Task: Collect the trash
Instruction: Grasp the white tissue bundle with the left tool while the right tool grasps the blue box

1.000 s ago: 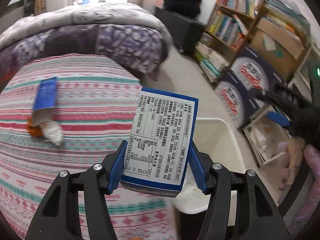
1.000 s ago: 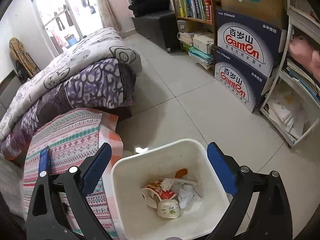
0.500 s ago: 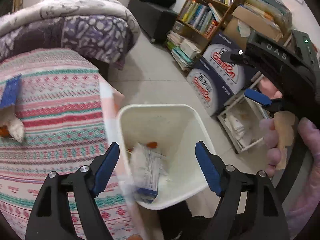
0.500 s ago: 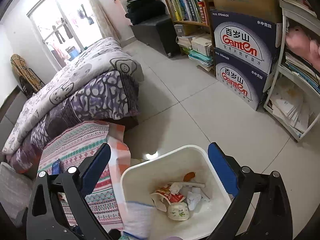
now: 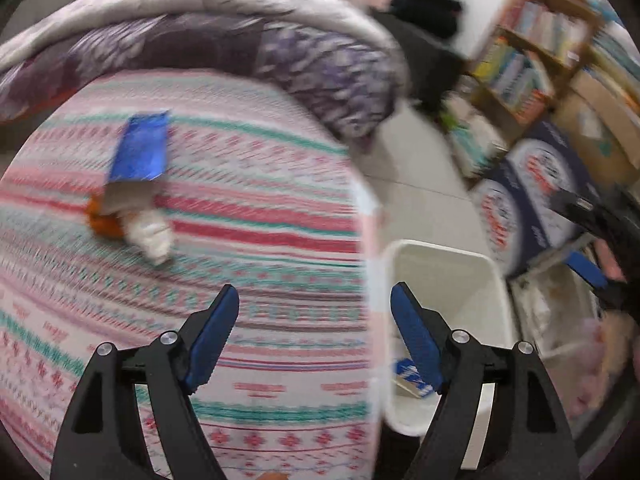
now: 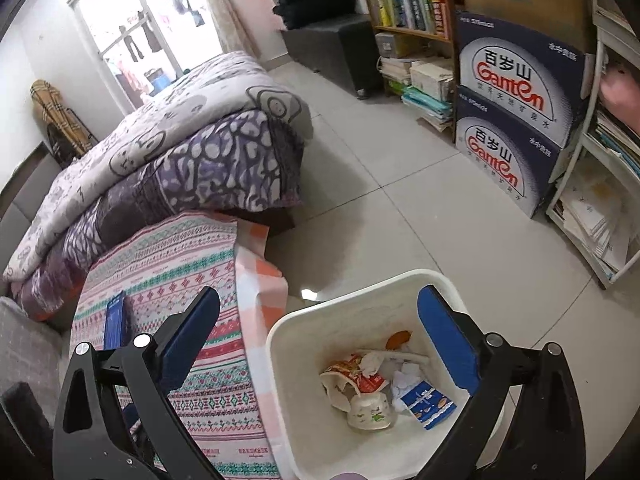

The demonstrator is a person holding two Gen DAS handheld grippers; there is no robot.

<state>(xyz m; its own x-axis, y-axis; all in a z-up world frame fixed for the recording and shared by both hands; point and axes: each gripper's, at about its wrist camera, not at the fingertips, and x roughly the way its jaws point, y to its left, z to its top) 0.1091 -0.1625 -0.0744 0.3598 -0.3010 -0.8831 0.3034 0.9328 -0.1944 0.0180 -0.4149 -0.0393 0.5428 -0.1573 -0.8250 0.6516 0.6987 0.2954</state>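
Observation:
A white trash bin (image 6: 288, 328) stands on the floor beside the patterned table; it also shows in the left wrist view (image 5: 440, 256). Inside lie a blue and white box (image 6: 427, 402), a torn cup, crumpled paper and orange peel. On the striped cloth lie a blue carton (image 5: 138, 156), a white crumpled piece (image 5: 150, 236) and orange peel (image 5: 105, 222). My left gripper (image 5: 314, 334) is open and empty over the table's edge. My right gripper (image 6: 320, 344) is open and empty above the bin.
A bed with a purple quilt (image 6: 180, 152) stands behind the table. Stacked water cartons (image 6: 516, 120), a bookshelf (image 6: 404, 4) and a white rack of papers (image 6: 600, 216) line the right side. Tiled floor (image 6: 400, 216) lies between.
My left gripper opened over the bin and the blue and white box fell in. It has since swung left, back toward the table. The right gripper hardly moved.

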